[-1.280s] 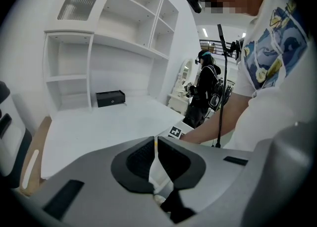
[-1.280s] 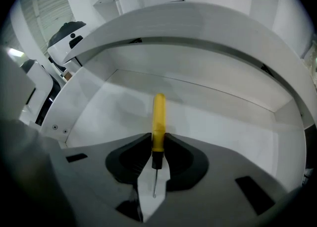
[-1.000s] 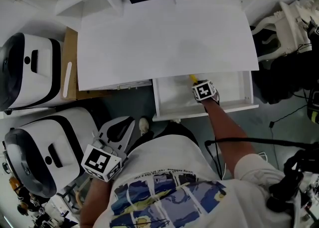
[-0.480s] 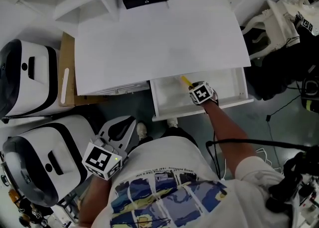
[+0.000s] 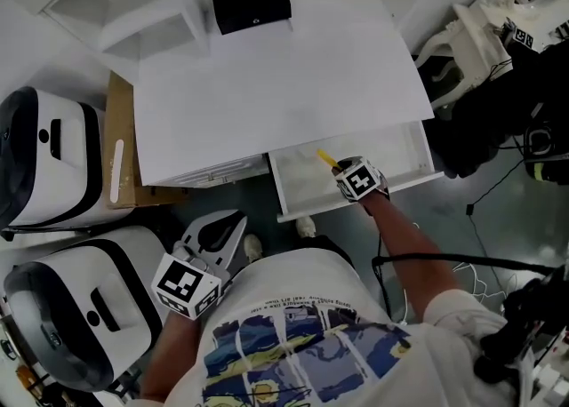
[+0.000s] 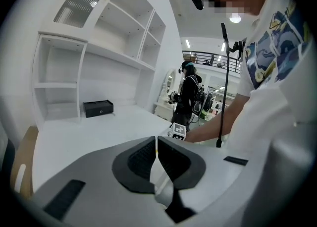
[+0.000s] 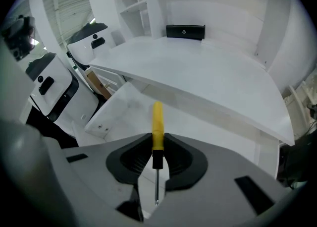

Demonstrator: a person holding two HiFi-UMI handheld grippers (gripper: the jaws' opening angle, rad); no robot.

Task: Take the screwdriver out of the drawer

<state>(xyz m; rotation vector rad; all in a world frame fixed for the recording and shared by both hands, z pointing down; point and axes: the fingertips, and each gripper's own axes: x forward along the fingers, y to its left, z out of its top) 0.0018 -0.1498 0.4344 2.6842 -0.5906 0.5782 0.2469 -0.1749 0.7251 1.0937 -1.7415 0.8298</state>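
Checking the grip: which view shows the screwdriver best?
The right gripper view: the whole screwdriver shows, clamped in the right tongs. The head view shows only its yellow handle end; the left gripper view, nothing.

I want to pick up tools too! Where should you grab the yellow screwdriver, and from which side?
Grab the screwdriver by its yellow handle, just above the black collar. That part is thick enough for the pads, while the metal shaft is thin and would likely slip. Come from above, one jaw on each side, like the right gripper over the open drawer.
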